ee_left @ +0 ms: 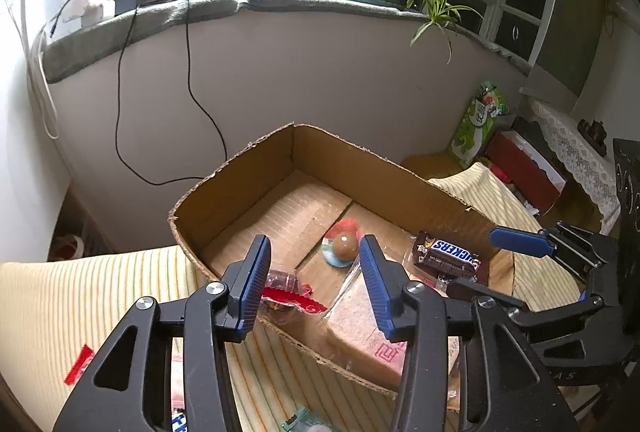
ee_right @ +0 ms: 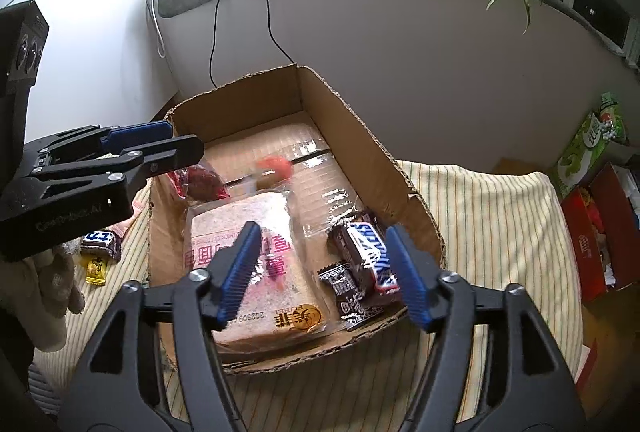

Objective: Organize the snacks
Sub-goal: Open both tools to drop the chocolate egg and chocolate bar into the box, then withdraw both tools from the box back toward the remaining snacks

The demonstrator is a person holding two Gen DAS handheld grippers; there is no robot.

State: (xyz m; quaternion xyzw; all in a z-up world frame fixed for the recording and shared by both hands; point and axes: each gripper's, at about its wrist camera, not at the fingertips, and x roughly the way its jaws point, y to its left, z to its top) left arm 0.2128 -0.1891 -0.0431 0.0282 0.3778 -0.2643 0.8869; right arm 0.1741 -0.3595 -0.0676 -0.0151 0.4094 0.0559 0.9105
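Observation:
An open cardboard box (ee_left: 240,183) (ee_right: 360,135) stands on a striped cloth. In it lie a wrapped bread slice (ee_right: 256,256) (ee_left: 360,336), a Snickers bar (ee_right: 368,252) (ee_left: 448,256), a small dark candy (ee_right: 346,292), a red-wrapped snack (ee_left: 288,292) (ee_right: 200,181) and a round brown sweet (ee_left: 344,246), blurred in the right wrist view (ee_right: 276,167). My left gripper (ee_left: 314,272) (ee_right: 186,139) is open over the box's near left side, and the red-wrapped snack lies loose by its left finger. My right gripper (ee_right: 324,272) (ee_left: 474,262) is open above the Snickers bar, its pads clear of it.
Outside the box on the left lie a small Snickers (ee_right: 100,240), a yellow candy (ee_right: 96,268) and a red wrapper (ee_left: 78,370). A green bag (ee_left: 480,119) and a red carton (ee_left: 524,167) stand at the right. A gloved hand (ee_right: 52,292) holds the left gripper.

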